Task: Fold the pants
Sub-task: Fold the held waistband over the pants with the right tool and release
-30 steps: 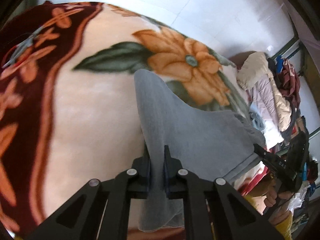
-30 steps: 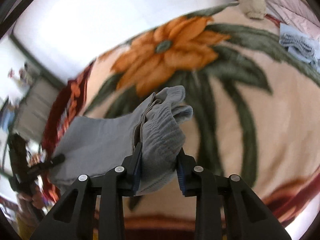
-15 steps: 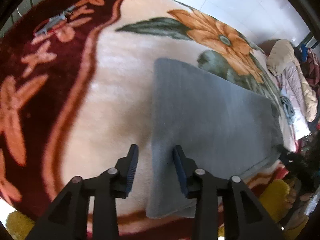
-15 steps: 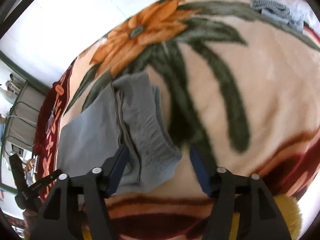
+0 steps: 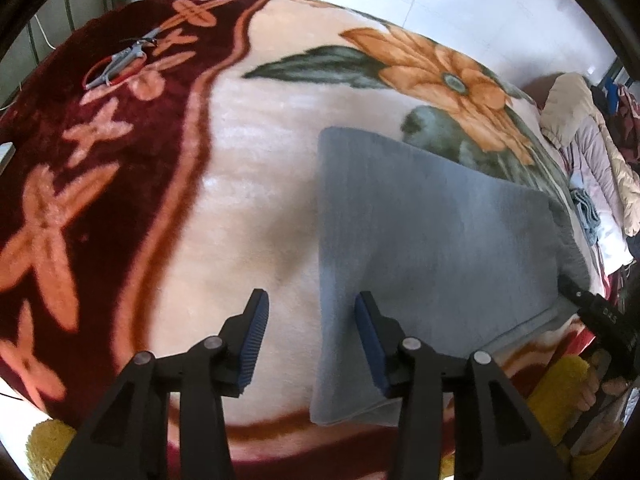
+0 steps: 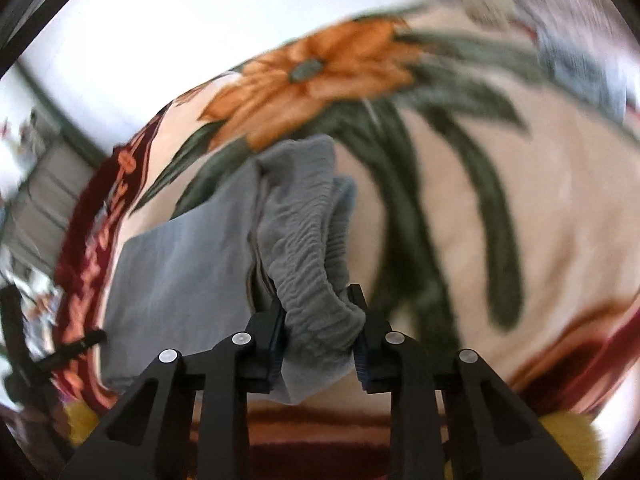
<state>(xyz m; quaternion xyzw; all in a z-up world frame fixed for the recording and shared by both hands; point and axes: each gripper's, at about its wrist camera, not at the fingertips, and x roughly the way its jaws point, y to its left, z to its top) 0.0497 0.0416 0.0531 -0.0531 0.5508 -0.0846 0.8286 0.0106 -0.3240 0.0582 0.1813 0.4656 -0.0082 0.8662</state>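
Note:
Grey pants (image 5: 424, 240) lie folded flat on a floral blanket (image 5: 260, 200). My left gripper (image 5: 310, 316) is open and empty, just above the blanket, with its right finger over the pants' left edge. In the right wrist view my right gripper (image 6: 320, 312) is shut on the pants' gathered elastic waistband (image 6: 316, 280); the flat folded legs (image 6: 180, 256) stretch away to the left. The right gripper also shows at the far right of the left wrist view (image 5: 600, 316).
A pair of red-handled snips (image 5: 120, 60) lies on the blanket's dark red border at the far left. A heap of clothes and a beige quilt (image 5: 580, 128) sits at the far right. The bed's front edge runs just below both grippers.
My left gripper let go of the pants' edge and opened wider, pulling back. My right gripper opened half a second ago and has now closed on the waistband again.

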